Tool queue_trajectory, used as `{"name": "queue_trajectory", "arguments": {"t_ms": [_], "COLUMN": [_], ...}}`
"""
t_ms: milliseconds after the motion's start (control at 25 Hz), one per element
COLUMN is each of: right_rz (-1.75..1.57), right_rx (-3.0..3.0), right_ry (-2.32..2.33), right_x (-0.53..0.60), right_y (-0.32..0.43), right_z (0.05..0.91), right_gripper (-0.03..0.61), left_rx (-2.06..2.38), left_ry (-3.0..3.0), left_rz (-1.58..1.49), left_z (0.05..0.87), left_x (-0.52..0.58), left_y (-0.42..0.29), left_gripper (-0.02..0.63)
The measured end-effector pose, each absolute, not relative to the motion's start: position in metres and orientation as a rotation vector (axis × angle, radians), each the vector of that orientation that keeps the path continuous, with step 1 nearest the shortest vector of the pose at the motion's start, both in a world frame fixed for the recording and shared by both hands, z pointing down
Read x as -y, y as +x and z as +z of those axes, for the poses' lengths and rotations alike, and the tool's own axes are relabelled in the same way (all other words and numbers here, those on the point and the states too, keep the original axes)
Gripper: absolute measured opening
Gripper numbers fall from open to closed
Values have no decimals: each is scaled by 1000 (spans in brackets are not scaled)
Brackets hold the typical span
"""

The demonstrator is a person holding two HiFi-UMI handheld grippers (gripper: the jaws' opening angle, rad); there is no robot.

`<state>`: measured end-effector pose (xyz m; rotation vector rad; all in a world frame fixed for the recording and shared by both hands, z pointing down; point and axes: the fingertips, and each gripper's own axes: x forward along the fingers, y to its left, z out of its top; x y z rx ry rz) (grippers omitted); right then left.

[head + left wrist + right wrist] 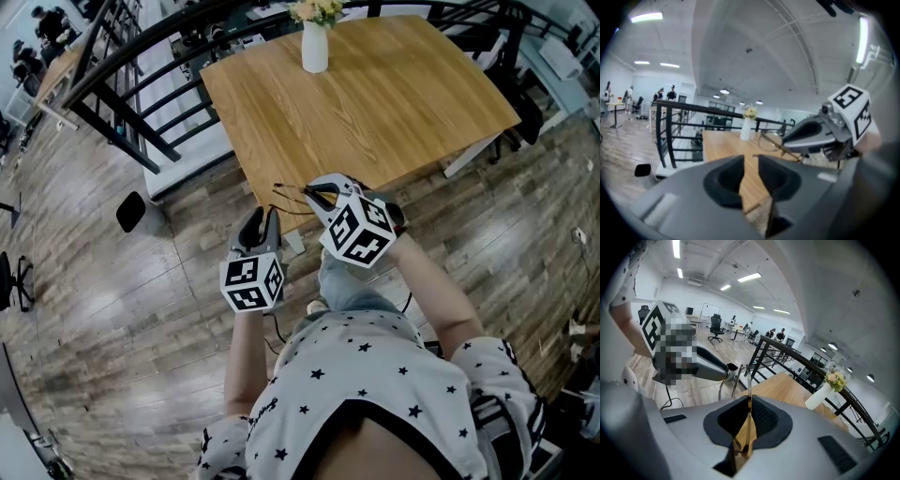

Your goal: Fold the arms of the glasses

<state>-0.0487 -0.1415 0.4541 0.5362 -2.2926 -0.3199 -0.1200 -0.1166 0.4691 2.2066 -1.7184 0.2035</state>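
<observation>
**Pinching the glasses (769, 140) in the right gripper (750, 401) while the left gripper (751, 161) is waiting open**

The left gripper is hanging just to the left of the right gripper and slightly nearer the person. Its jaws are standing apart with a modest gap, and only the wooden table (394, 103) is showing through that gap.

The glasses are sitting in the air ahead of the left gripper's tips and a little to their right, clear of its pads. One thin arm is stretching back toward the tip of that gripper's right-hand jaw; whether it is touching there cannot be told.

The right gripper is clamping a slim gold-coloured part of the frame, which is running upright between its closed pads. The wire rims are sticking out past its tips, toward the left gripper. Both grippers are pointing over the table's near edge.

Well beyond both sets of tips, a white vase (315, 47) of flowers is standing upright near the table's far edge. Behind the two marker cubes, the person's forearms are leading back to a star-print shirt (375, 394).
</observation>
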Motion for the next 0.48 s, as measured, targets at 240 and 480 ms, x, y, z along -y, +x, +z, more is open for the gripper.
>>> {"name": "queue_trajectory", "arguments": {"t_ms": [240,480], "right_rz": [-309,-297], "right_rx": [2293,2293], "right_ry": [509,477], "right_x": [136,130], "right_y": [-51,-55], "right_z": [460,467], "right_gripper": [20,20], "left_rx": [1727,1735], "left_ry": [2207,2206], "left_rz": [191,191], "left_z": [466,465], "left_x": [120,124], "left_y": [-119,-118], "left_gripper": [91,80]}}
